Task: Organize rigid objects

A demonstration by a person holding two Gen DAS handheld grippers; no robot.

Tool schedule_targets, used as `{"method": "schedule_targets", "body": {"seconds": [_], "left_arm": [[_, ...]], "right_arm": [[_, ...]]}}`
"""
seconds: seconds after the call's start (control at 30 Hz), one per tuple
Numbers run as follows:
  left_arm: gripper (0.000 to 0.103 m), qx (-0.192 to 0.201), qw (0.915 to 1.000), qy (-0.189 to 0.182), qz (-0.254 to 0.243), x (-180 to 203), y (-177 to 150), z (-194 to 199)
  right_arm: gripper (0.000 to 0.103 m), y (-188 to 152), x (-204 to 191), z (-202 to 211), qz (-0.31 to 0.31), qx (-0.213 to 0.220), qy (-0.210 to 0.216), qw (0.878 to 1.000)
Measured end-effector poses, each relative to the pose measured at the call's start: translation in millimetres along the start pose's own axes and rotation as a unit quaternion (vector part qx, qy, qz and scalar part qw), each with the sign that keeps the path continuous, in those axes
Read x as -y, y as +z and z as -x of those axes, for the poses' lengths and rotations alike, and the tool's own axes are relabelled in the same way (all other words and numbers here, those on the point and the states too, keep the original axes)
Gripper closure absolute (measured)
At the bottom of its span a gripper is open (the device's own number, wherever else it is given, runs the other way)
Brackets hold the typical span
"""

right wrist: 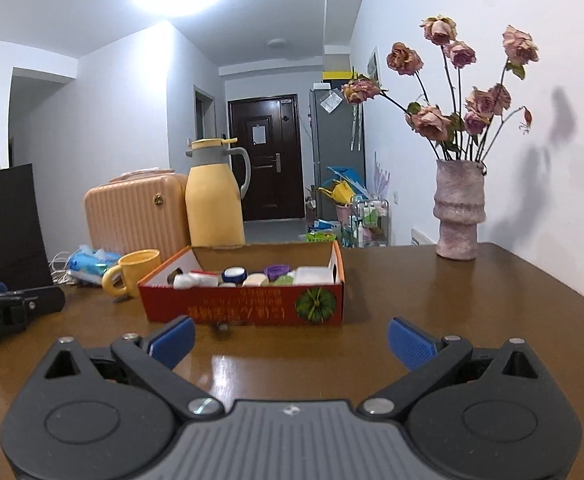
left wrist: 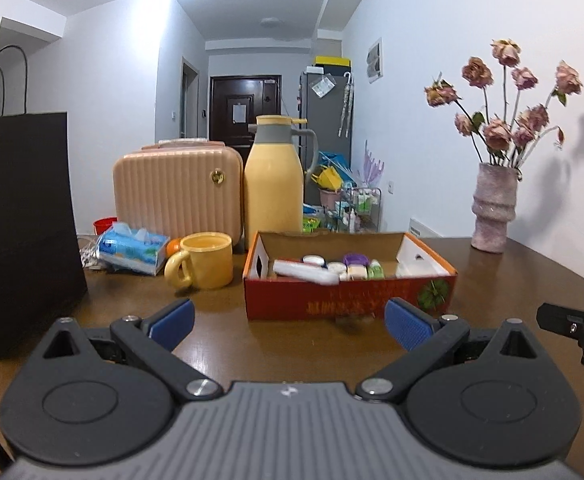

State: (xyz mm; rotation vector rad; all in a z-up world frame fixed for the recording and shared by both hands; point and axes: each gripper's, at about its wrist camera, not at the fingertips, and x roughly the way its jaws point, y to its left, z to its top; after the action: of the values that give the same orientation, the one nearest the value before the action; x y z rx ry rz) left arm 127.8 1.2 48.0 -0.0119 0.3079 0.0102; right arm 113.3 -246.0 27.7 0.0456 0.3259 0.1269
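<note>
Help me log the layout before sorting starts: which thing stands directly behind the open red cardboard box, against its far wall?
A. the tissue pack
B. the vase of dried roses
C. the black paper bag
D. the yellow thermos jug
D: the yellow thermos jug rises right behind the far wall of the red cardboard box, while the vase stands well off to the right.
</note>
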Motion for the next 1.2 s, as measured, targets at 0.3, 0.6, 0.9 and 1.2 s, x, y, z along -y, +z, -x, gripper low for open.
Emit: {"method": "schedule_targets", "body": {"seconds": [0.3,0.6,0.9,1.2], "left_arm": [[0.000,-0.020,0.9998,-0.008,0.001,-2.3,-32.4,30.2],[0.000,-0.018,0.9997,-0.015,0.002,-3.4,-35.3,41.8],[0.000,-0.013,0.9998,-0.016,0.002,-3.7,-34.8,47.4],[0.000,-0.010,0.9998,-0.016,0.001,-3.3,-33.7,50.0]], "right_arm": [[0.000,-20.8,-4.9,33.1,0.006,-0.004,-0.005,1.000],[0.000,-20.7,-9.0,45.6,0.009,0.004,-0.006,1.000],[0.000,-19.1,-11.8,49.8,0.012,0.009,-0.002,1.000],[0.000,-18.9,-13.4,50.8,0.014,0.009,-0.001,1.000]]}}
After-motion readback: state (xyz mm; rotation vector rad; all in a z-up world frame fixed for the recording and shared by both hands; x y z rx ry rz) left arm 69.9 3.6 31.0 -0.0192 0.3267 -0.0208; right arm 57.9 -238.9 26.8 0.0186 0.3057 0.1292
